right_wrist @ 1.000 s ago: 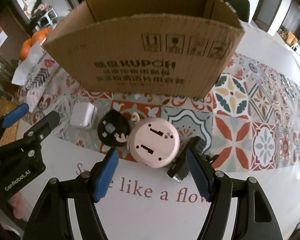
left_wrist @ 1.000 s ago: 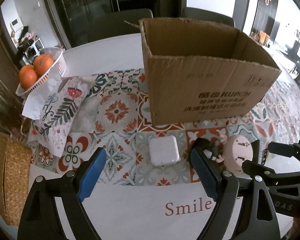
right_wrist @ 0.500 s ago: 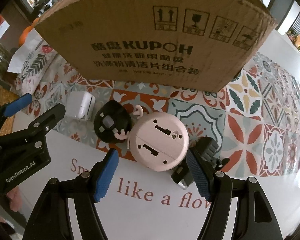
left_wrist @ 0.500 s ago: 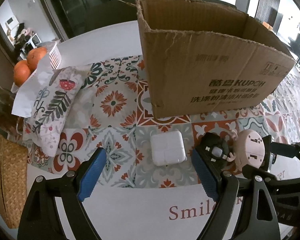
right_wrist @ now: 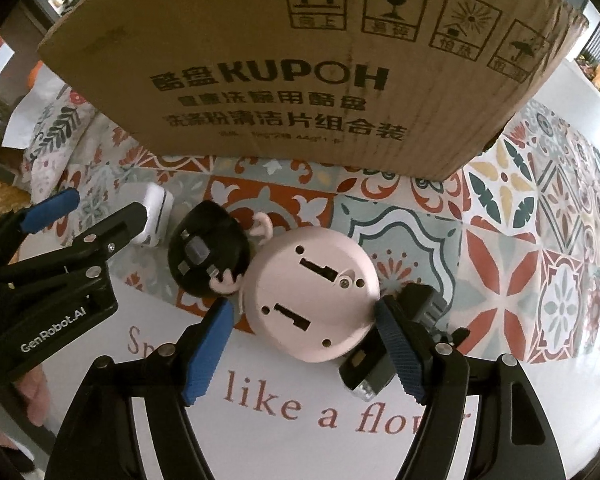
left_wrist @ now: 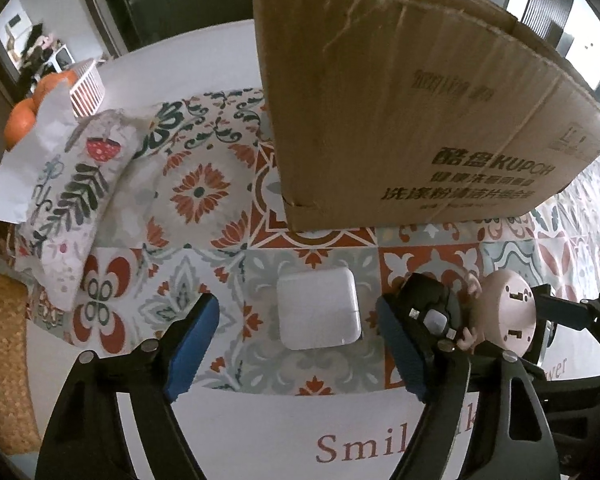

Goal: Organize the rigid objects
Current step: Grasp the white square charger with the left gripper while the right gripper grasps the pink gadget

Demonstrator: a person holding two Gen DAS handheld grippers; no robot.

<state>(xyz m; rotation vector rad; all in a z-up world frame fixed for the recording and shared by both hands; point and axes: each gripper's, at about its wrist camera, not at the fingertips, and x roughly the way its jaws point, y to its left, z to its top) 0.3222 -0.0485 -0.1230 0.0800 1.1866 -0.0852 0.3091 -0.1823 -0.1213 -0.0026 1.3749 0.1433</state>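
Two claws descend together on the small things lined up just in front of the cardboard box (left_wrist: 400, 120). Your left claw (left_wrist: 296, 336) straddles the white charger block (left_wrist: 318, 307), its blue pads having just been narrowing but not yet touching it. Your right claw (right_wrist: 306, 344) has just been widening around the round pink gadget (right_wrist: 314, 294), which lies face down between its pads, spread and holding nothing. Between block and gadget, close against the gadget, sits a black figurine head (right_wrist: 208, 252); a dark clip-like object (right_wrist: 392, 336) lies partly under the right pad, on the side away from the charger. To do this well, sink each claw until the pads flank its target's sides, keep the left claw's inner pad clear of the black head, and likely nudge the right pad off the dark object before squeezing. Both should then lift straight up from the patterned desk (left_wrist: 204, 200) and over the box's front wall.
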